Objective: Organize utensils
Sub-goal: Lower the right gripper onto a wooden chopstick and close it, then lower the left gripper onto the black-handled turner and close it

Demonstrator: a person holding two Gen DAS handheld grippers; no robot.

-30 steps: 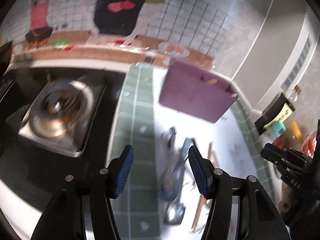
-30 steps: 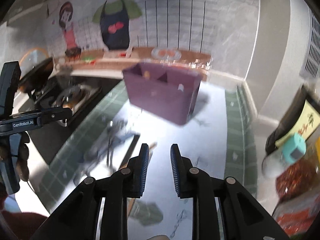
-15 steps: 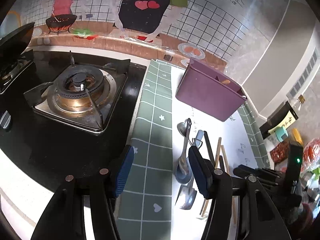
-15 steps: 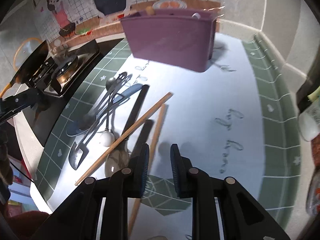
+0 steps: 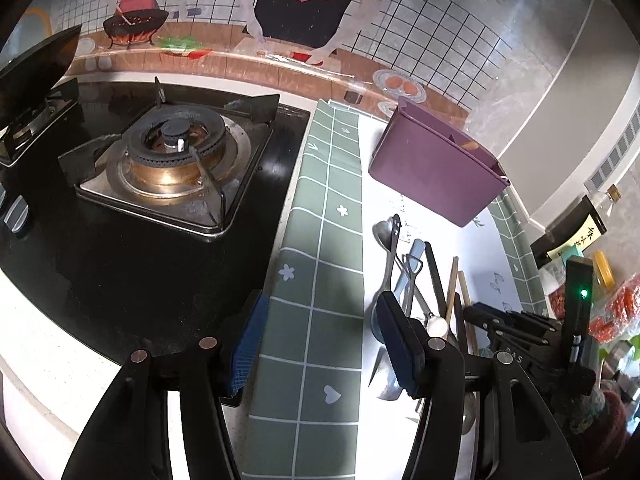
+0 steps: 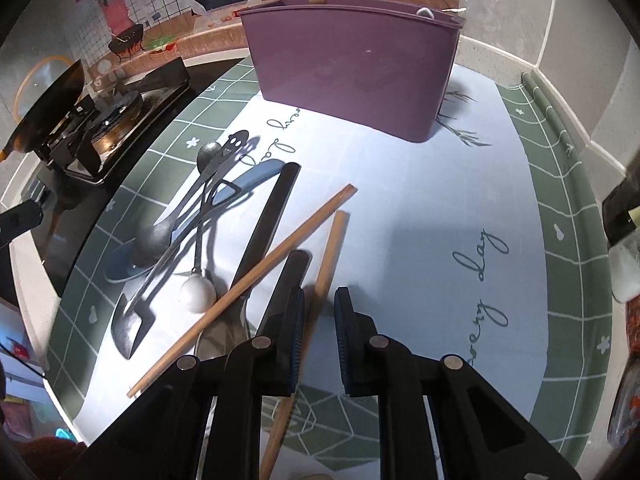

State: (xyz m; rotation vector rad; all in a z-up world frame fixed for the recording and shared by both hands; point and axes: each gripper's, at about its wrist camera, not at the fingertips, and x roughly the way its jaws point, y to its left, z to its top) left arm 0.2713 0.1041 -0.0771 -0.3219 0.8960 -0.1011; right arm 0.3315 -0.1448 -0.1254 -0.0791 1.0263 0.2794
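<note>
Chopsticks point(image 6: 326, 268) are your target: one lies on the pale mat point(image 6: 420, 208) straight between the fingers of your right gripper point(image 6: 319, 332), its far end pointing up toward the purple utensil holder point(image 6: 352, 64). Those jaws are closing, and the stick sits in the gap, but the pads do not look pressed on it yet, so nothing is held. Keep the stick centred as you close; it lies close against the left pad and next to a black handle point(image 6: 286, 292), so watch that you pinch the wood alone. The second chopstick point(image 6: 256, 276) crosses over the black-handled pieces and the pile of spoons point(image 6: 168, 232) to the left, so lift straight up rather than dragging sideways, or you may stir the whole heap. A thin round stick can roll in flat pads; grip it firmly before you raise it. Your left gripper point(image 5: 320, 344) hangs spread wide over the green checked border, carrying nothing, near the gas burner point(image 5: 172, 148). The holder stands upright, well beyond the pile.
</note>
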